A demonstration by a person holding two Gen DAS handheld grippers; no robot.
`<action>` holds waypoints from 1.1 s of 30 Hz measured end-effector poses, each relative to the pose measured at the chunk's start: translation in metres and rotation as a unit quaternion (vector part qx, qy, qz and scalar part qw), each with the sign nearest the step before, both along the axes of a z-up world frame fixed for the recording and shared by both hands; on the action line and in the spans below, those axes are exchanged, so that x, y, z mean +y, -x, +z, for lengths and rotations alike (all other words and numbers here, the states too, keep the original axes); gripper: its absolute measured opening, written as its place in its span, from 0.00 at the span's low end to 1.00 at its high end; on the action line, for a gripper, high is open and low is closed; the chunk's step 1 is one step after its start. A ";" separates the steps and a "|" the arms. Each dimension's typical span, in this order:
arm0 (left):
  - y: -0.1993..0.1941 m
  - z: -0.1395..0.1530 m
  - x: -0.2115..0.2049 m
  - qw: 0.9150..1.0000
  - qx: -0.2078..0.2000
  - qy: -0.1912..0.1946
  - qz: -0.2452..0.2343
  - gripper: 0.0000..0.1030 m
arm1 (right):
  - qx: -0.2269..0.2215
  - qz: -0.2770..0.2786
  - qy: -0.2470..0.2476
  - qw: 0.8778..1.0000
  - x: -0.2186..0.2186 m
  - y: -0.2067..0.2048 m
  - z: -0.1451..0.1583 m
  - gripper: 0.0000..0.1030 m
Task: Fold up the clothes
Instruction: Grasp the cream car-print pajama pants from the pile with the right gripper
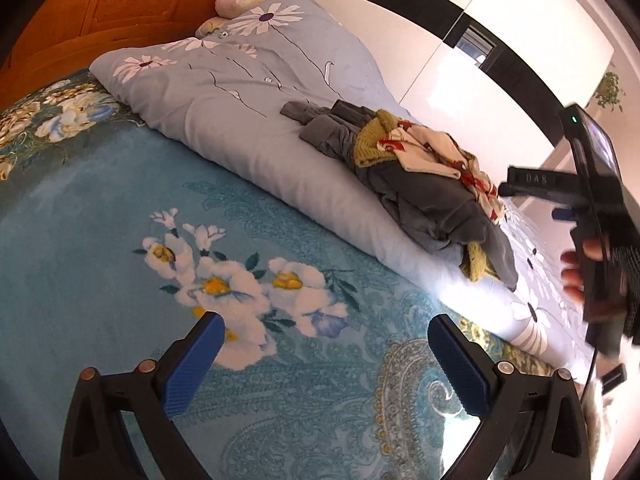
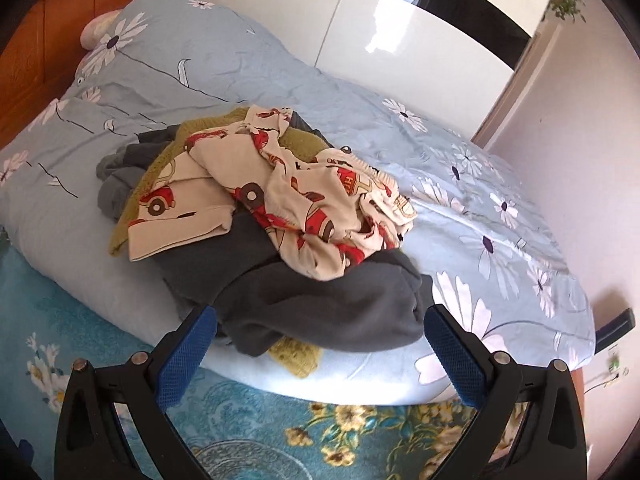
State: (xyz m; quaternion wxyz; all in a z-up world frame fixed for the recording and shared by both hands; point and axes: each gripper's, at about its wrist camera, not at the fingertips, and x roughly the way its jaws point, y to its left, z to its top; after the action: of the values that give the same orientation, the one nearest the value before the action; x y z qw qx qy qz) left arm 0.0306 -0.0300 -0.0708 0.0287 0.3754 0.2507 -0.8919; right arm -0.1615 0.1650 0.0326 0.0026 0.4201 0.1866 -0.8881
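Note:
A pile of clothes [image 2: 272, 216] lies on a light blue daisy-print duvet [image 2: 460, 184]: a cream garment with red cars [image 2: 304, 196] on top, an olive knit piece [image 2: 296, 356] and dark grey garments [image 2: 320, 304] beneath. The pile also shows in the left wrist view [image 1: 420, 184]. My right gripper [image 2: 320, 356] is open and empty, just in front of the grey garment's edge. My left gripper [image 1: 326, 360] is open and empty over the teal floral blanket [image 1: 120, 220], well left of the pile. The right gripper's body [image 1: 592, 216] appears at the right of that view.
An orange wooden headboard [image 1: 100, 8] stands at the far left. A white glossy wardrobe [image 2: 360, 20] runs behind the bed. A pillow [image 1: 240, 0] peeks out behind the duvet. A wall [image 2: 592, 160] lies to the right of the bed.

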 end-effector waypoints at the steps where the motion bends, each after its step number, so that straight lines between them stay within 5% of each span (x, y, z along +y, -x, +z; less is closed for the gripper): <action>1: 0.000 0.000 0.001 1.000 0.002 0.000 -0.004 1.00 | 0.001 0.000 -0.015 1.000 -0.003 0.009 -0.002 1.00; 8: 0.000 -0.002 -0.005 0.999 0.022 -0.029 -0.016 1.00 | -0.001 -0.027 -0.109 0.994 -0.018 0.064 -0.022 1.00; 17: 0.006 -0.022 -0.030 0.996 0.000 -0.090 0.026 1.00 | 0.000 -0.009 -0.193 0.981 -0.053 0.093 -0.057 0.97; 27: 0.009 -0.031 -0.037 0.992 -0.006 -0.120 0.029 1.00 | 0.003 -0.017 -0.250 0.968 -0.077 0.102 -0.065 0.26; 33: 0.009 -0.034 -0.041 0.990 -0.010 -0.134 0.035 1.00 | 0.038 -0.042 -0.241 0.969 -0.072 0.102 -0.030 0.15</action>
State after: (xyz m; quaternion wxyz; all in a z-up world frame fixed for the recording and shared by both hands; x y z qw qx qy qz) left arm 0.0216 -0.0713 -0.1046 0.0123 0.3757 0.3805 -0.8449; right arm -0.2632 0.0927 0.0026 -0.1433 0.3819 0.3768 -0.8317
